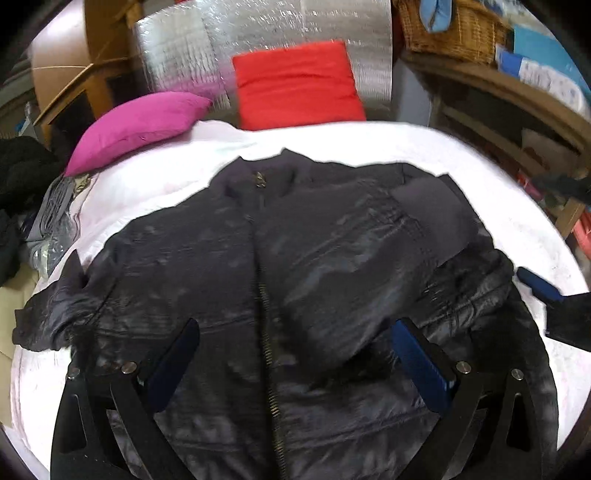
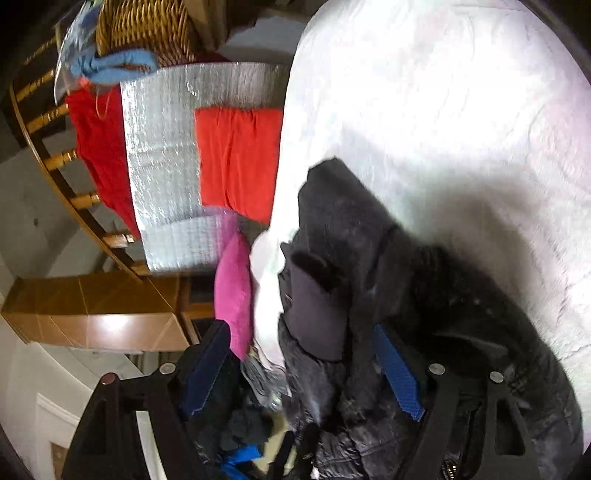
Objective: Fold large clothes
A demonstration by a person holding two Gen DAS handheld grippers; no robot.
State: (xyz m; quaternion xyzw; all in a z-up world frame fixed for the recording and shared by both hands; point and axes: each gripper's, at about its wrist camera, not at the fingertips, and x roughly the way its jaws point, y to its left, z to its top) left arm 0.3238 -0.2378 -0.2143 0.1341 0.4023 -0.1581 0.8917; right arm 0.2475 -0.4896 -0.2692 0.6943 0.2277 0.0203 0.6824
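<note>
Your bed [image 1: 155,184] is covered in white, with a magenta pillow [image 1: 136,125] and a red cushion [image 1: 299,85] at its far end against a silver foil panel [image 1: 192,48]. A wicker basket [image 1: 454,29] on the far-right shelf has blue cloth [image 1: 437,14] hanging over its rim. The dark jacket [image 1: 295,258] lies front-up, zipped, across the bed. Your left hand-held gripper [image 1: 291,354] hovers above its near hem, fingers apart. Your right hand-held gripper [image 2: 303,362], also spread, is at the jacket's right sleeve.
</note>
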